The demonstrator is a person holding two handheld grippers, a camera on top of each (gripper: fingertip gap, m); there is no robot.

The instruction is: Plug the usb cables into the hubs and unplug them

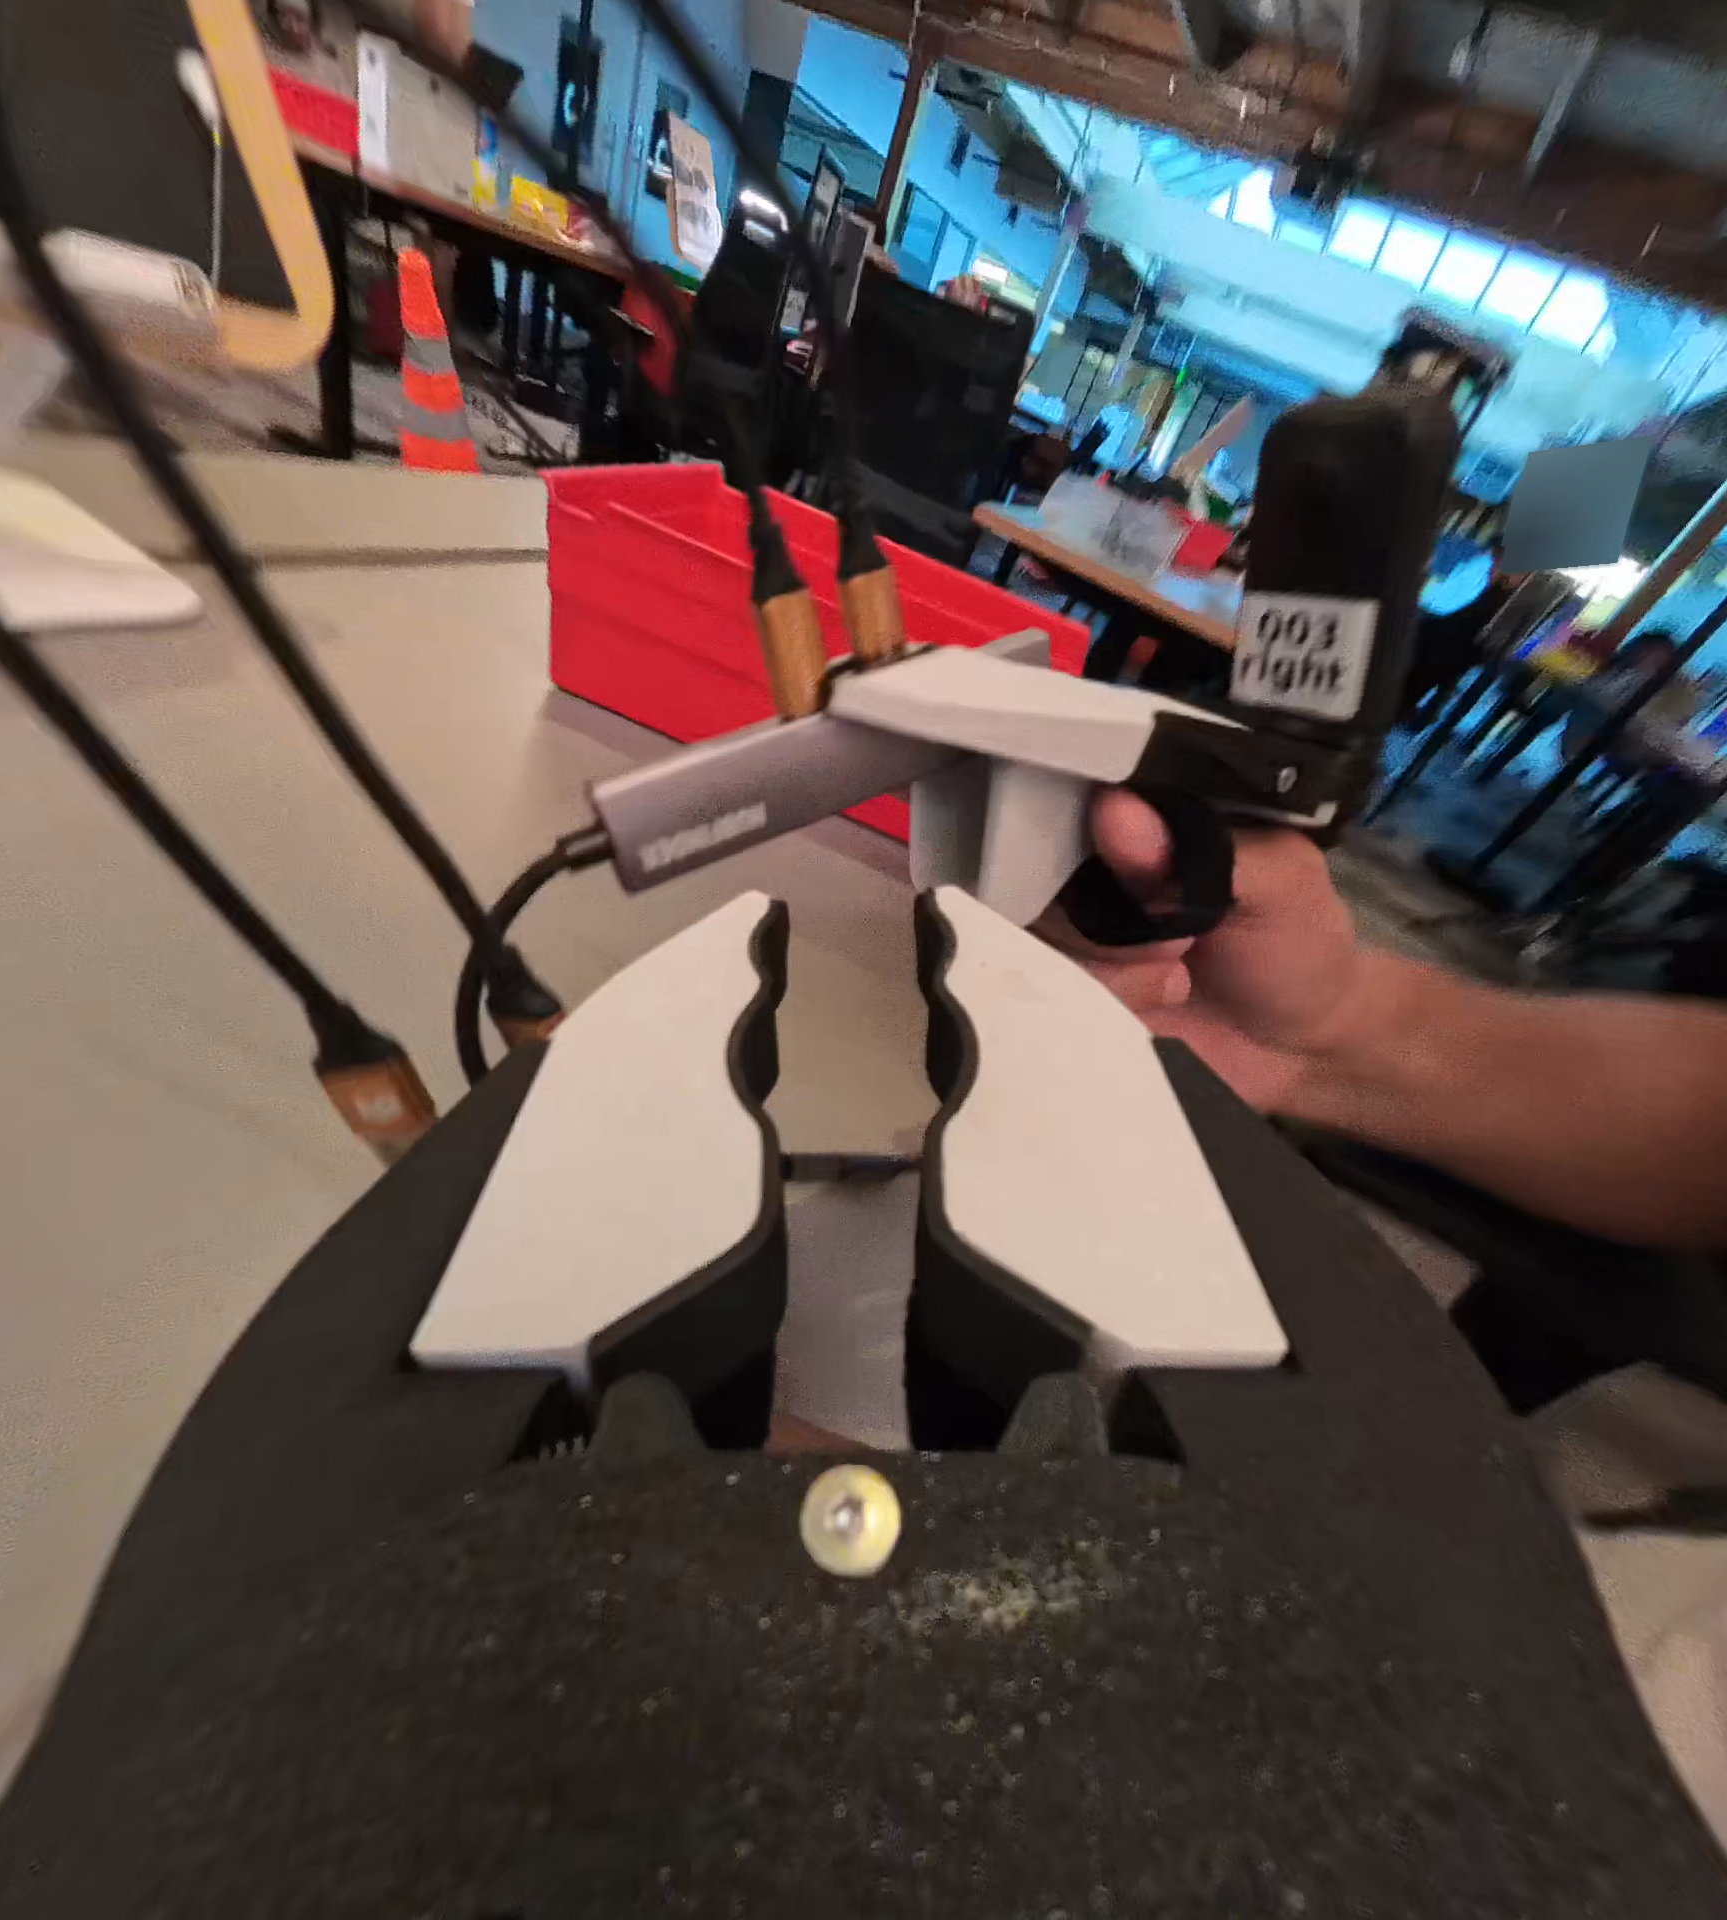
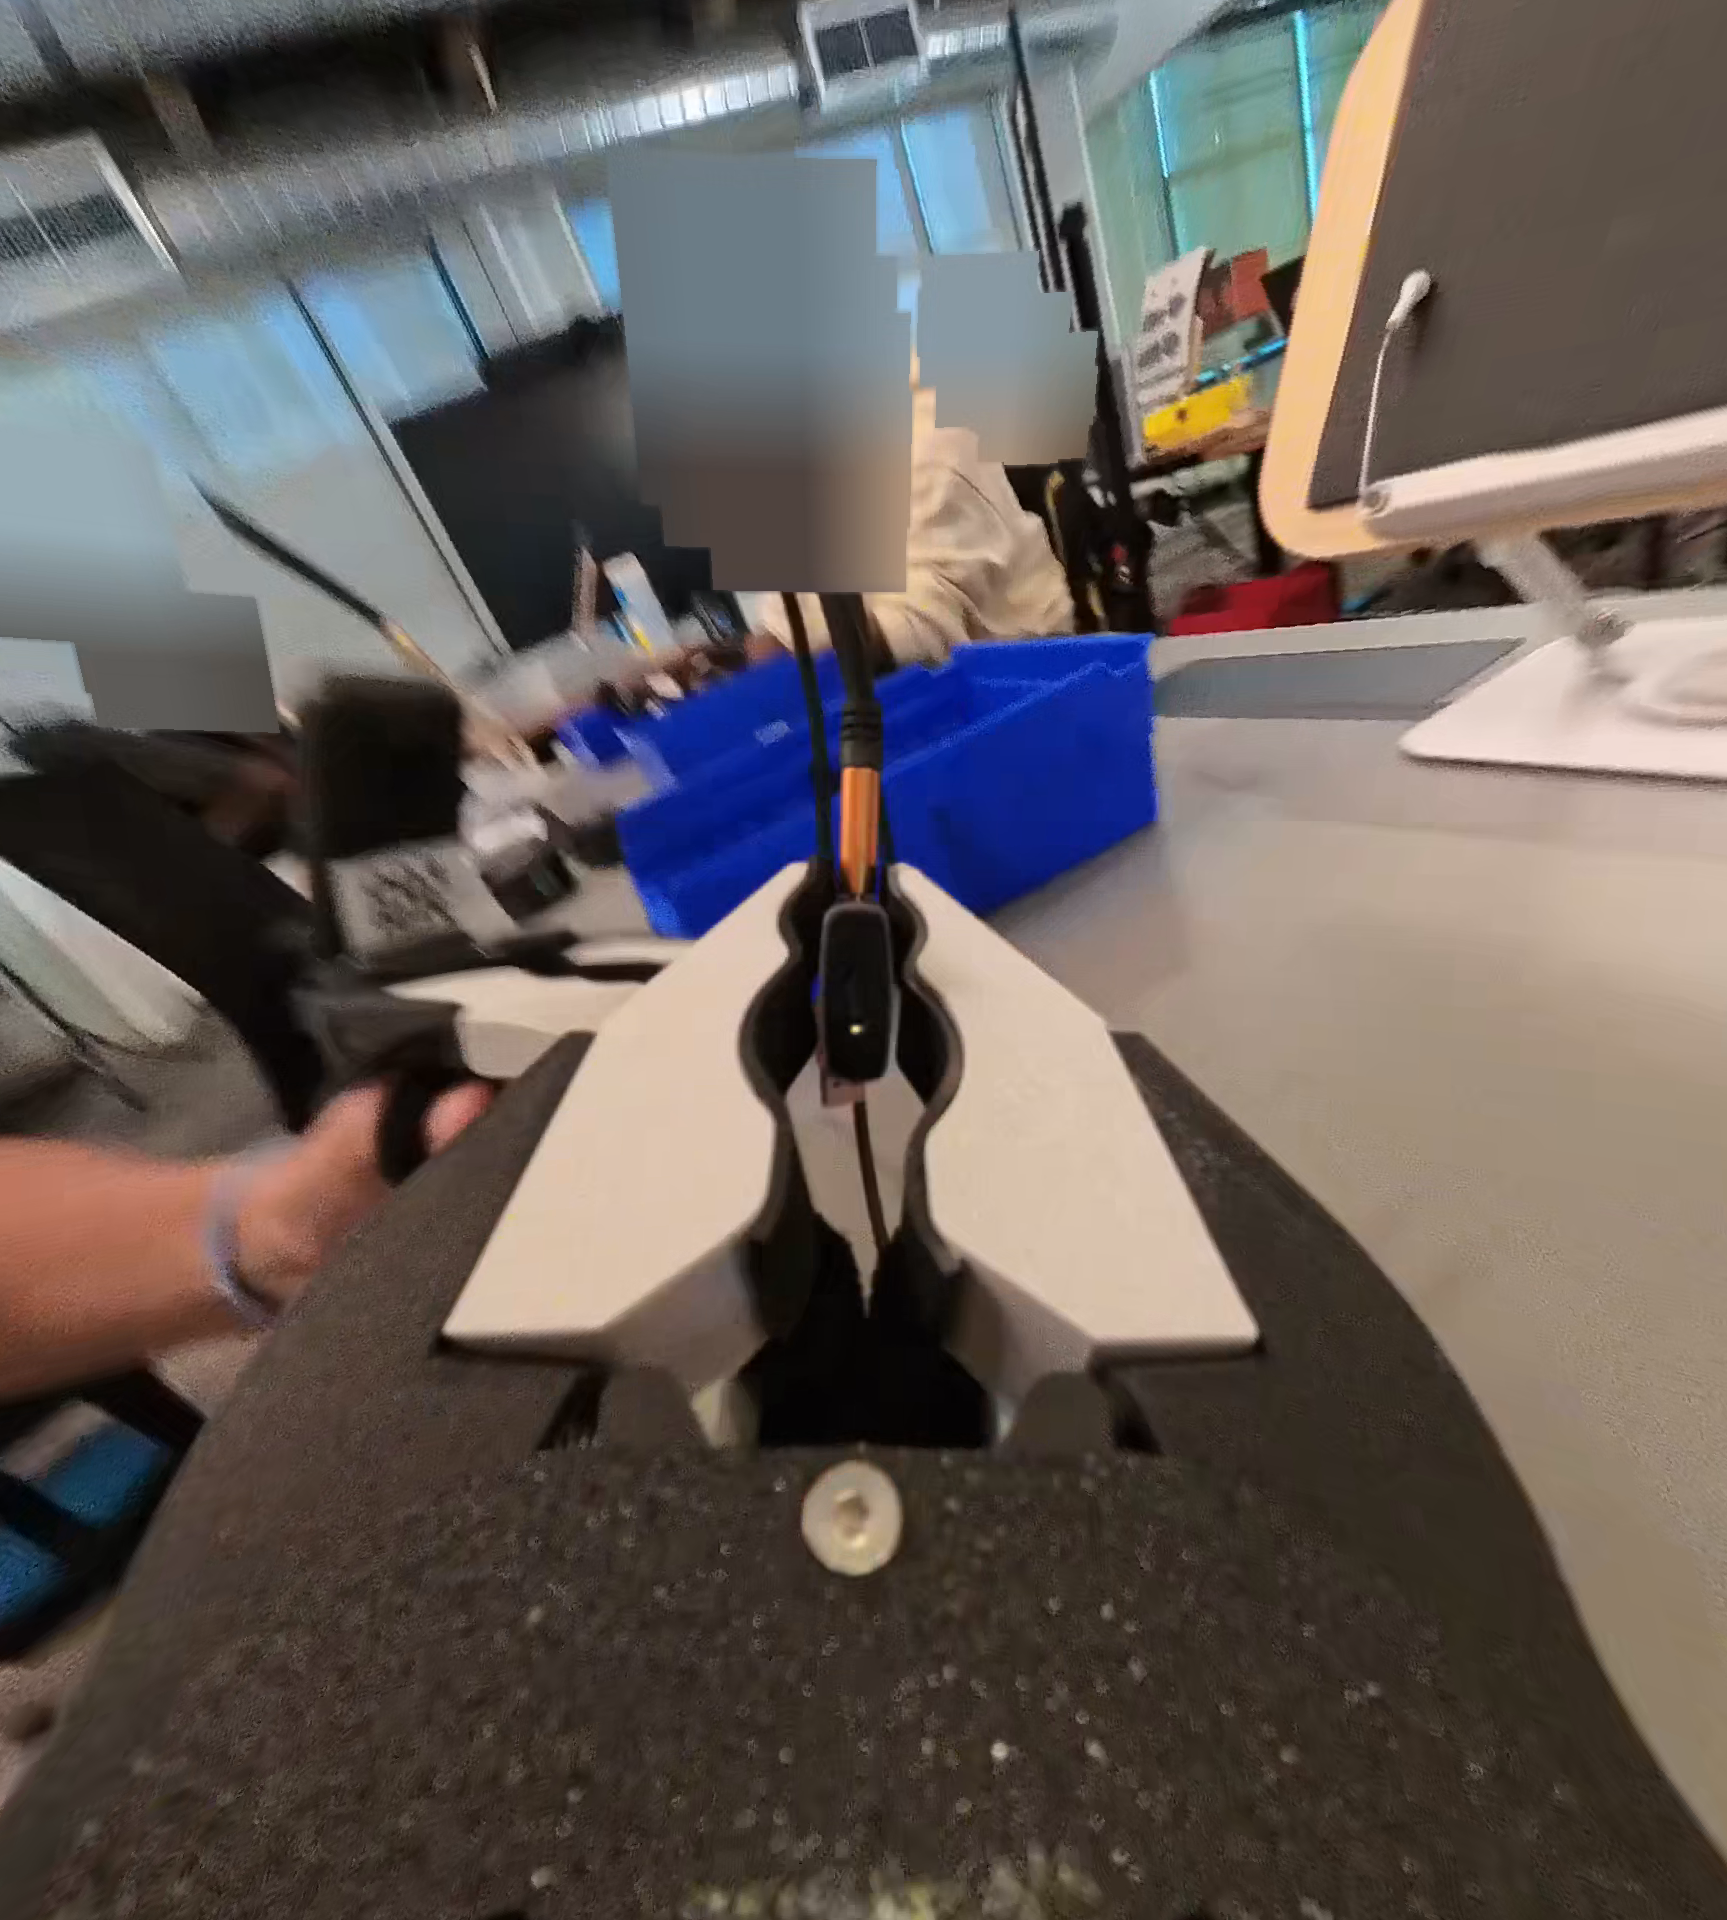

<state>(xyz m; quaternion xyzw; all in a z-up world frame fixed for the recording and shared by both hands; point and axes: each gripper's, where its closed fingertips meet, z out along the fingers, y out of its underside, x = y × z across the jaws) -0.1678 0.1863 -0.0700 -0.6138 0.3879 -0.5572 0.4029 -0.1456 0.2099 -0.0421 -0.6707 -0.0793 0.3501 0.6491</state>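
Bright, even daylight from far windows (image 1: pixel 1461 260); soft shadows on worktop (image 2: pixel 1461 1039). Strong fisheye bending at edges. Background motion-blurred in both views; near tool bodies sharp. Mild window glare.

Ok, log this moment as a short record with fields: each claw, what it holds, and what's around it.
left claw: open, empty, above the grey tabletop
right claw: shut on the slim grey metal hub
hub state: lifted off the table, two black cables with copper-coloured plugs in its top, another black cable at its end
behind right claw: red plastic bin
ahead in right wrist view: blue plastic bin
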